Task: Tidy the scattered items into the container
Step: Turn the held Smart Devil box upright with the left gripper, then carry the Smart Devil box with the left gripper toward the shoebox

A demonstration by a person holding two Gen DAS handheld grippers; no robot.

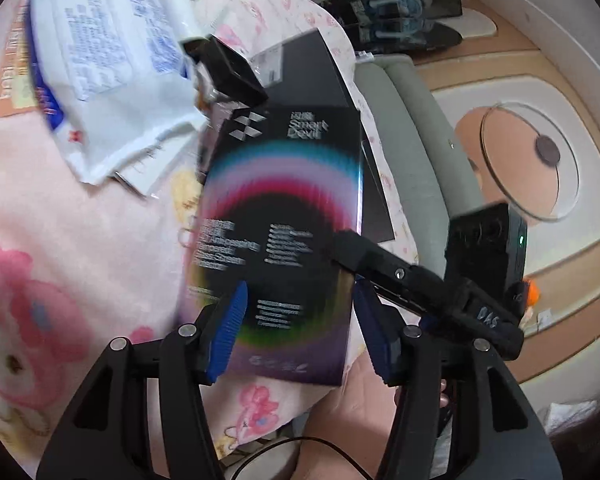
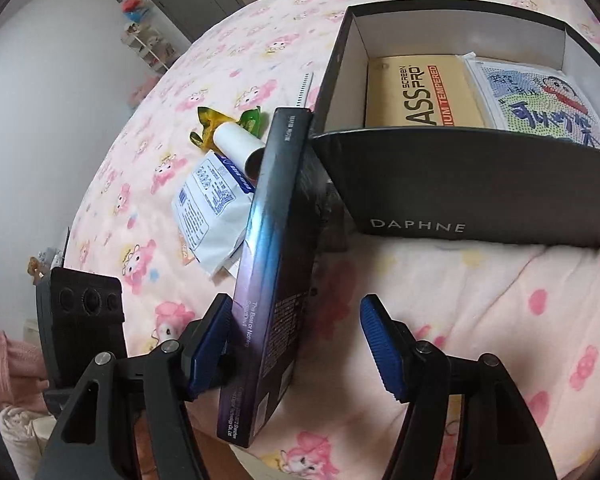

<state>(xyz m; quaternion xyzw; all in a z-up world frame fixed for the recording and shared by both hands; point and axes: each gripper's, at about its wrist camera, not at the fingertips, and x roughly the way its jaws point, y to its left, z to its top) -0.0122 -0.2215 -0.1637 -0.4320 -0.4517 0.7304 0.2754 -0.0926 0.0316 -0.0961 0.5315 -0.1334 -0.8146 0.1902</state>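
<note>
A flat black box with rainbow rings (image 1: 288,208) stands on its long edge (image 2: 272,280) on the pink bedspread and leans toward the black Daphne container (image 2: 460,184). Its lower end sits between the blue pads of my left gripper (image 1: 298,332), which stands open; this view is blurred. My right gripper (image 2: 296,344) is open around the box's thin edge: the left pad touches it and the right pad is well clear. One of its black fingers (image 1: 360,252) shows at the box's right edge. In the container lie a tan screen-protector box (image 2: 416,92) and a cartoon packet (image 2: 552,108).
A white printed pouch (image 2: 208,204), a white tube (image 2: 240,148) and green-yellow wrappers (image 2: 210,124) lie left of the container. The bed's edge runs close by, with a grey seat (image 1: 412,140) and a round glass table (image 1: 520,160) beyond. A pink sleeve (image 2: 8,364) is at lower left.
</note>
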